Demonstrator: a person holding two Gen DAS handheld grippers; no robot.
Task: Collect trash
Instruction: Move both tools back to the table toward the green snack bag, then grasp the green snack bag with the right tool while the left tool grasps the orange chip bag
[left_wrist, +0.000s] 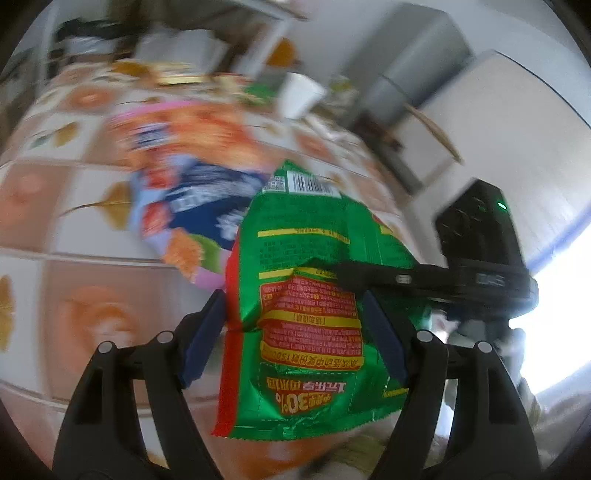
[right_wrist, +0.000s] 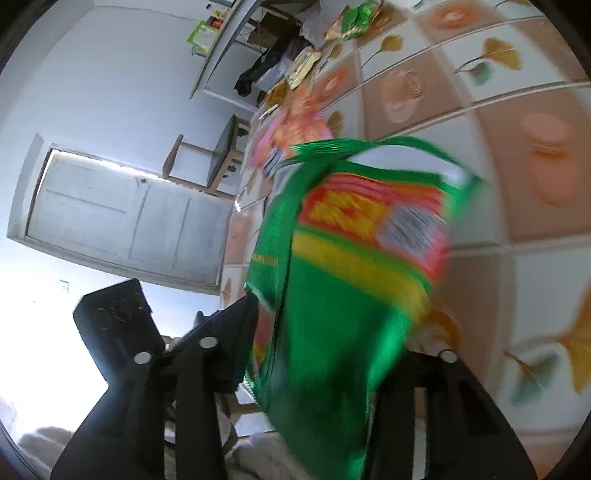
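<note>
A crinkled green snack bag (left_wrist: 303, 240) with red and yellow print hangs above the tablecloth. My right gripper (left_wrist: 369, 277) reaches in from the right and is shut on the bag's right edge. In the right wrist view the same bag (right_wrist: 332, 277) fills the space between that gripper's (right_wrist: 332, 369) fingers, blurred. My left gripper (left_wrist: 295, 321) stands open. Its blue pads (left_wrist: 205, 332) flank the bag's lower half, and the bag's bottom edge drapes over the right finger. A larger blue, orange and pink snack bag (left_wrist: 184, 184) lies flat on the table behind.
The table (left_wrist: 55, 221) wears a tile-pattern cloth with ginkgo leaves. At its far end stand a white cup (left_wrist: 299, 94) and more wrappers (right_wrist: 354, 18). A grey cabinet (left_wrist: 406, 74), a wooden chair (right_wrist: 218, 155) and a white door (right_wrist: 129, 221) lie beyond the table edge.
</note>
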